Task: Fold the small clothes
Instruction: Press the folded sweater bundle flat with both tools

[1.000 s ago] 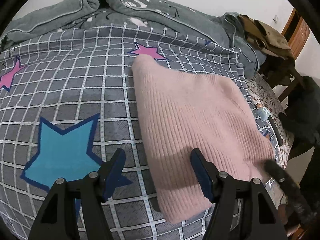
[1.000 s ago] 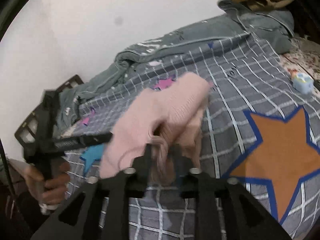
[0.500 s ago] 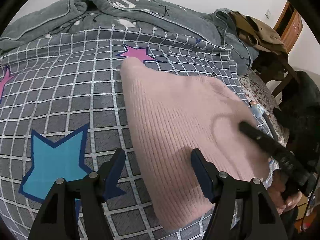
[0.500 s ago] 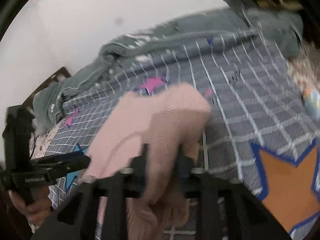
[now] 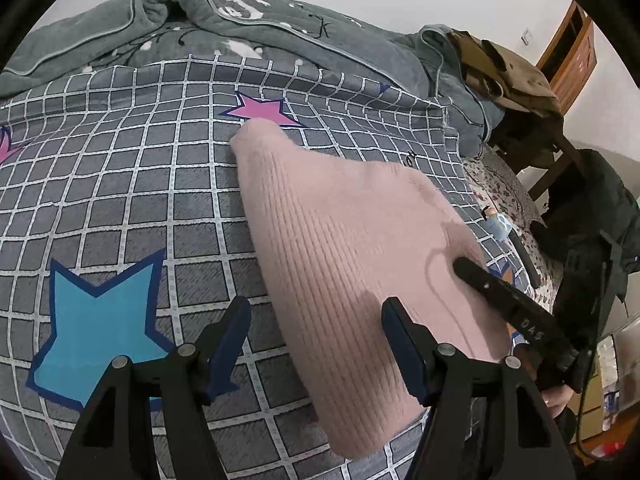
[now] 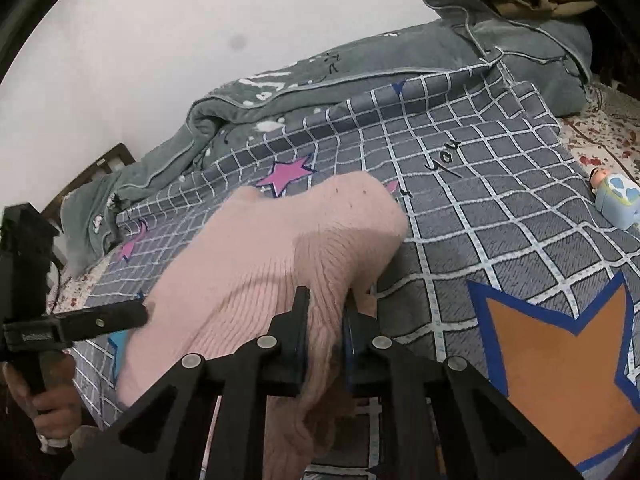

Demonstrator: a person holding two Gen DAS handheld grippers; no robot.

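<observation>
While the pink knit sweater (image 5: 344, 248) lay across the middle of the left wrist frame on the gray grid bedsheet (image 5: 132, 184), the left gripper (image 5: 316, 340) sat at bottom center with jaws spread wide, holding nothing; its right finger overlapped the sweater's lower part, its left finger was over bare sheet. Blue star print (image 5: 100, 320) at lower left, pink star print (image 5: 260, 110) just above the sweater's top tip. Gray blanket (image 5: 240, 20) bunched along the top. Right gripper (image 5: 504, 296) came in from the right edge, tip on the sweater's right side.

In the right wrist frame, left gripper (image 6: 132, 314) at left, tip by the sweater (image 6: 264, 256). Right gripper (image 6: 326, 312) at bottom center pinched a bunched fold of sweater between nearly closed fingers. Orange star print (image 6: 560, 364) at lower right, small toy figure (image 6: 614, 198) at right edge.
</observation>
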